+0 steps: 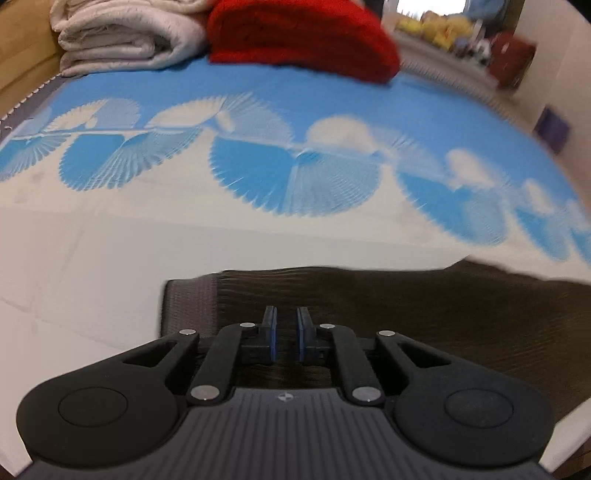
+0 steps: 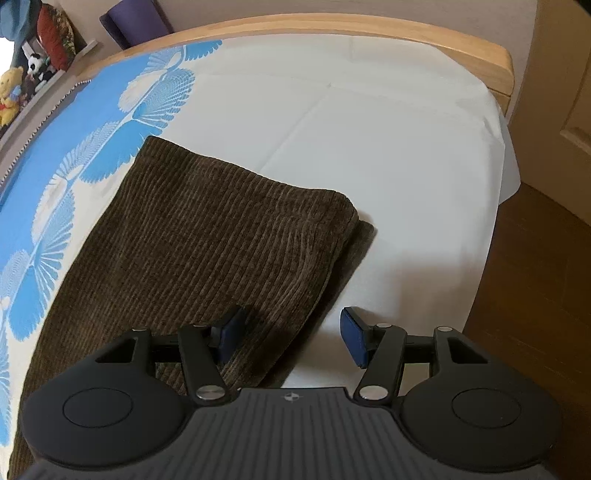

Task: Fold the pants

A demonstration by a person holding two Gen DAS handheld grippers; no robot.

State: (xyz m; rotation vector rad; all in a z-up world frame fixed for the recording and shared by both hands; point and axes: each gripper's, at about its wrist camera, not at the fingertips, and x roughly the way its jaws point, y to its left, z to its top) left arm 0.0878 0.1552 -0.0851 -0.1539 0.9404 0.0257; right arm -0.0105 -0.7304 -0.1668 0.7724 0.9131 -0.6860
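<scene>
While my left gripper [image 1: 287,334] jaws stand nearly together, gripping nothing, and my right gripper [image 2: 290,339] jaws gape, pants [image 2: 207,236]: soft, limp ribbed cloth, folded near the bed [image 2: 388,147] corner; pinch doubled edges.

Left wrist view is pretty smeared, so the sheet [image 1: 258,177] pattern and the shelf clutter [image 1: 443,29] are just blobs. The pants [image 2: 192,251] run off the bottom edge under the right gripper [image 2: 291,338] body, so the rest is hidden.
</scene>
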